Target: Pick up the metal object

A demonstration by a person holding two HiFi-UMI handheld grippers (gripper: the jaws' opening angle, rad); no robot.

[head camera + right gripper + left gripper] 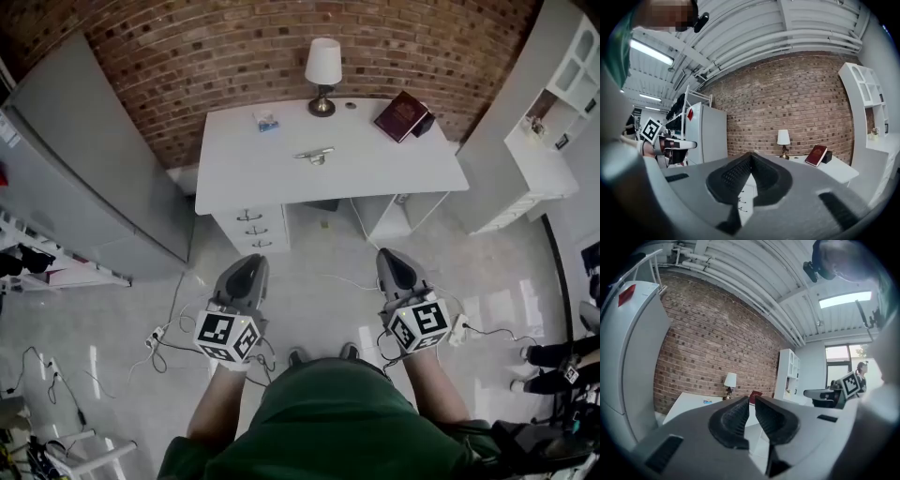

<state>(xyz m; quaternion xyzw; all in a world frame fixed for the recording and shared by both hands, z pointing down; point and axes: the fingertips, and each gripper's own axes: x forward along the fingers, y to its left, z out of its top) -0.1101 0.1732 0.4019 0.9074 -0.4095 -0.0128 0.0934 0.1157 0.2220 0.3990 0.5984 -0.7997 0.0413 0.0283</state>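
From the head view, we hold both tongs low over the tiled floor, well short of the white surface (375, 164). The left tongs (249, 264) and the right tongs (390, 257) point toward it. The metal object (315, 155) lies near the middle of the surface, well apart from both tongs. Behind it stands a lamp (322, 70), with a red book (401, 115) to the right and a small blue item (266, 121) to the left. Drawers (251, 230) sit under the surface's left side. Cables (169, 333) trail across the floor beside us.

In the left gripper view, we see the left tongs parted by only a narrow slit, with nothing between the jaws. Past them are the brick wall (717, 343) and a white shelf unit (787, 376).

In the right gripper view, the jaws of the right tongs meet at their tips and hold nothing. Beyond them a grey cabinet (710, 136) stands at the left.
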